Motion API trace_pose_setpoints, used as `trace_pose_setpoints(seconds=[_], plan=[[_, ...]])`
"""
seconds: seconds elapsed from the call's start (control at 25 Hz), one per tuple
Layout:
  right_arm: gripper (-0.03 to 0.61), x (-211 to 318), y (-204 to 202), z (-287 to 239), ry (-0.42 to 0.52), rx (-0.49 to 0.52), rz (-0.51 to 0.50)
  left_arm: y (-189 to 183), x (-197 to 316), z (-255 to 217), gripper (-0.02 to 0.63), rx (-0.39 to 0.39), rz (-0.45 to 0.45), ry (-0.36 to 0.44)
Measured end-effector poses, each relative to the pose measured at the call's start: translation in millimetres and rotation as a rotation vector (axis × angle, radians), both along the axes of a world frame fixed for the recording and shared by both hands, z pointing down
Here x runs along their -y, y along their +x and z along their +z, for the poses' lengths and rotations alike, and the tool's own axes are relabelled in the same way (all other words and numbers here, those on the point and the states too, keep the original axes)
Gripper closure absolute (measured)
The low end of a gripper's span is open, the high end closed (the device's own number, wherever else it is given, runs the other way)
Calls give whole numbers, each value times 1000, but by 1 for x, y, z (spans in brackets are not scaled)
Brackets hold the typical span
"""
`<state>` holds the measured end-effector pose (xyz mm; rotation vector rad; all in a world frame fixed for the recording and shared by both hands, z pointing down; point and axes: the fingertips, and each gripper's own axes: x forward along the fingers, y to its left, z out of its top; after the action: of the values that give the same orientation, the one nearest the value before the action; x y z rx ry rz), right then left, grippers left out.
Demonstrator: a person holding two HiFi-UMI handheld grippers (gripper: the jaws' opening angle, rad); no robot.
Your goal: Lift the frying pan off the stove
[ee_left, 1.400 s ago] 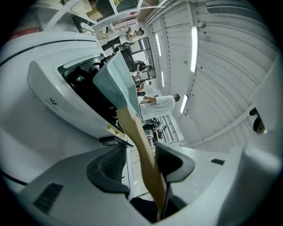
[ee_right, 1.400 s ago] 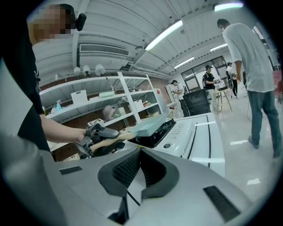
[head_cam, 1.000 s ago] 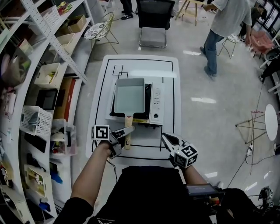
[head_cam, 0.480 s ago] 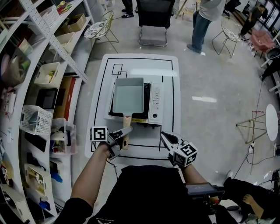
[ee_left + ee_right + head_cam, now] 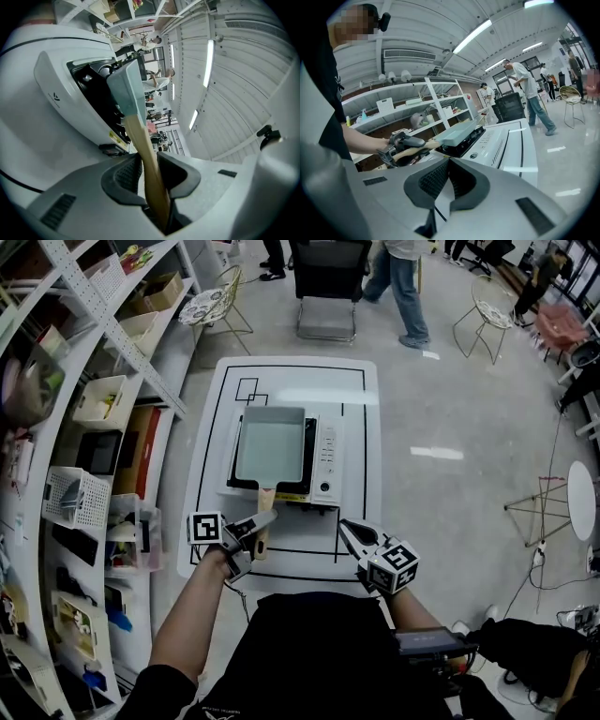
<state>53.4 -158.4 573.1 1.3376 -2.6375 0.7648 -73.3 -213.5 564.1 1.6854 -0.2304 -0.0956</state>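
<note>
The pan, a shallow rectangular grey one, lies over the black burner half of the stove, beside the stove's white control strip. The views do not settle whether its base rests on the grate or is just off it. Its wooden handle juts out past the stove's near edge, toward the person.

The left gripper sits just in front of the stove's near edge. Its jaws are only partly apart and clamped on the handle, one ribbed pad against each side, with the wood running deep between them. The right gripper hovers near the stove's near right corner, apart from both stove and pan. Its jaws are closed tip to tip with nothing between them.

The stove stands in the middle of a white table marked with black lines. Shelves run along the stove's left. Beyond its far side are a black chair and a person walking.
</note>
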Motion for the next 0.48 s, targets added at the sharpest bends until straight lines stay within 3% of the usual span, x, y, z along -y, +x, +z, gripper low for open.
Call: trace_pose_setpoints(seconds=[0.48], plan=[[554, 1, 0, 0, 4, 8, -38, -4, -3, -5, 515, -6, -60, 10]])
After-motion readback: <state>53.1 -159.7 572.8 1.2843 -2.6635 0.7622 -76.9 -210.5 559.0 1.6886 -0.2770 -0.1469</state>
